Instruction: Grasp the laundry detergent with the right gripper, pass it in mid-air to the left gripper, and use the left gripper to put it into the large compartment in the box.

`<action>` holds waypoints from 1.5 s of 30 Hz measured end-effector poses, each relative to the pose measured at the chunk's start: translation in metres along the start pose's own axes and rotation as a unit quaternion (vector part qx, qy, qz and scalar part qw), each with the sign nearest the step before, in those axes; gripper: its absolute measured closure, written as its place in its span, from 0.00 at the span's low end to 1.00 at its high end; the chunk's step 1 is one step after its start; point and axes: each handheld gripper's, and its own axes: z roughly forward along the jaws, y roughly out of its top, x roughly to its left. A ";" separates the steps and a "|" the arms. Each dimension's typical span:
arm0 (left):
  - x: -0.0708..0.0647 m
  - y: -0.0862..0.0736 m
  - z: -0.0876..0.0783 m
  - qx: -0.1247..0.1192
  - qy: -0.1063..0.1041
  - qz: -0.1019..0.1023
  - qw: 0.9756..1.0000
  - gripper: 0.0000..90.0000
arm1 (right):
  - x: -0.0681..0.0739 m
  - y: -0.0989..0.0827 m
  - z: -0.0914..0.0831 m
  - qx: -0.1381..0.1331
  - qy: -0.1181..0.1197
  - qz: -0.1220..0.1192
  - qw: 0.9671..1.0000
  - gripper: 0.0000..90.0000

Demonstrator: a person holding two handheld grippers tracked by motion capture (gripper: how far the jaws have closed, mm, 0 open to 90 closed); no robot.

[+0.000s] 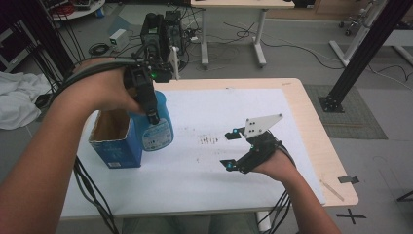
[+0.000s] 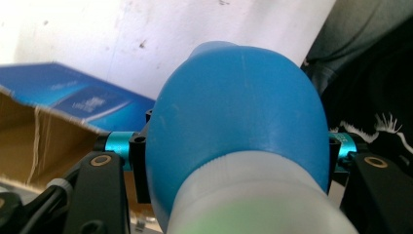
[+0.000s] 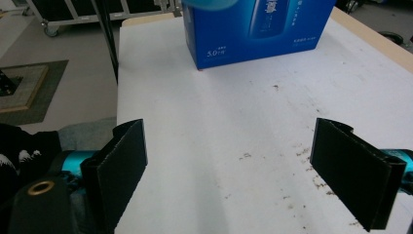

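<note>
Blue bottle, blue box

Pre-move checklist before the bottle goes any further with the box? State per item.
1. Left gripper shut on blue bottle: ok.
2. Bottle clear of the table: cannot tell.
3. Blue box upright, top flaps open: ok.
4. Right gripper open, nothing between its jaws: ok.
5. Right gripper apart from bottle and box: ok.
6. White sheet beside the box free of objects, only dark specks: ok.
</note>
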 end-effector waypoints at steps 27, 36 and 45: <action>0.073 -0.068 -0.036 -0.040 0.002 -0.187 0.982 0.43 | -0.010 -0.001 0.001 0.021 0.003 0.003 1.000 0.14; 0.095 -0.085 -0.032 -0.042 0.002 -0.195 0.980 0.43 | -0.011 -0.001 0.004 0.026 -0.001 0.008 1.000 0.14; 0.108 -0.093 -0.016 -0.039 0.010 -0.151 0.988 0.43 | -0.011 0.001 0.007 0.035 -0.007 0.003 0.999 0.14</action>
